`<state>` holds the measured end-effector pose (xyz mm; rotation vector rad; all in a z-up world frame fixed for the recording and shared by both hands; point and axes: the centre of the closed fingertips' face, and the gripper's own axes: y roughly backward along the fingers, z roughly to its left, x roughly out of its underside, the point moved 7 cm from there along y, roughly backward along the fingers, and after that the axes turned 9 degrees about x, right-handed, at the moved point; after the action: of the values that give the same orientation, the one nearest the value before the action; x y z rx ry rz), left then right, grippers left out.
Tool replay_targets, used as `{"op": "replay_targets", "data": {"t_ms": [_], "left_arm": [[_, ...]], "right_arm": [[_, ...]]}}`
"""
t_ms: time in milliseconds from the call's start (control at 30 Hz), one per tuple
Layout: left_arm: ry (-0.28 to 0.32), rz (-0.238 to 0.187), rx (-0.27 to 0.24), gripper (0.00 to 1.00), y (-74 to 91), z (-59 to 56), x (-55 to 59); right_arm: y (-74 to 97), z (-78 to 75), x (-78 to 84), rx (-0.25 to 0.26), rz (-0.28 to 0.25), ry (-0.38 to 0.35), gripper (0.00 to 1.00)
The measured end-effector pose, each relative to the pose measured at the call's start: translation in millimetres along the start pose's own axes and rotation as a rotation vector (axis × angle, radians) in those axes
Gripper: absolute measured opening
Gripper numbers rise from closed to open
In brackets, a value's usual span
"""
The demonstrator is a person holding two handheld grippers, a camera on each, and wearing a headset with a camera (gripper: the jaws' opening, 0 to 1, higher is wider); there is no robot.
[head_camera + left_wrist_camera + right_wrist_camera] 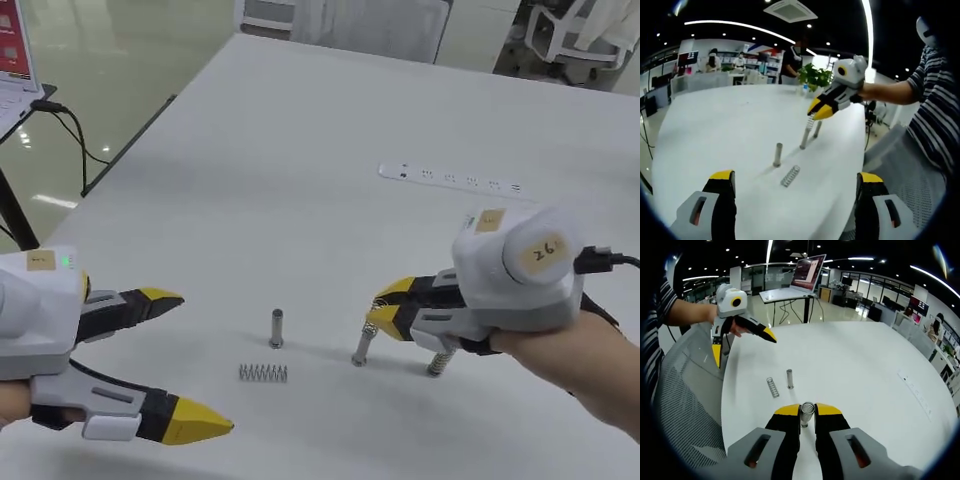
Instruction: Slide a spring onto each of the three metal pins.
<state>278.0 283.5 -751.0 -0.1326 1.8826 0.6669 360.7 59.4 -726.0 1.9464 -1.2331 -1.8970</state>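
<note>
Hiding top of third pin, right gripper pinching spring

**Left spread wide, right pinched**

Holds the left gripper at 8 o'clock in the head view, jaws far apart, tips aimed toward 3 o'clock. Carries the right gripper at 4 o'clock, tips aimed toward 9 o'clock, jaws pinched on a spring. Wraps the right hand under its body, forearm trailing toward 4 o'clock.
</note>
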Motion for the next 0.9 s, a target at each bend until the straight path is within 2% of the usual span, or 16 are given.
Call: {"op": "replay_targets", "data": {"t_ms": [400,700,733,900], "left_arm": [[0.006,0.005,-0.002,0.98,-0.4,-0.3,1.7],[0.008,0.006,0.003,0.97,-2.1,-1.9,2.2],[0.008,0.007,0.004,0.97,-2.5,-2.3,2.5],[0.011,0.006,0.007,0.97,-3.7,-3.9,2.6]], "right_arm": [[-24.1,6.5,19.4,-0.012,0.061,0.015,0.07],[-33.0,10.3,38.7,0.000,0.115,-0.001,0.08],[-32.6,11.2,37.2,0.003,0.089,0.004,0.08],[-32.2,10.3,35.0,0.008,0.089,0.002,0.09]]}}
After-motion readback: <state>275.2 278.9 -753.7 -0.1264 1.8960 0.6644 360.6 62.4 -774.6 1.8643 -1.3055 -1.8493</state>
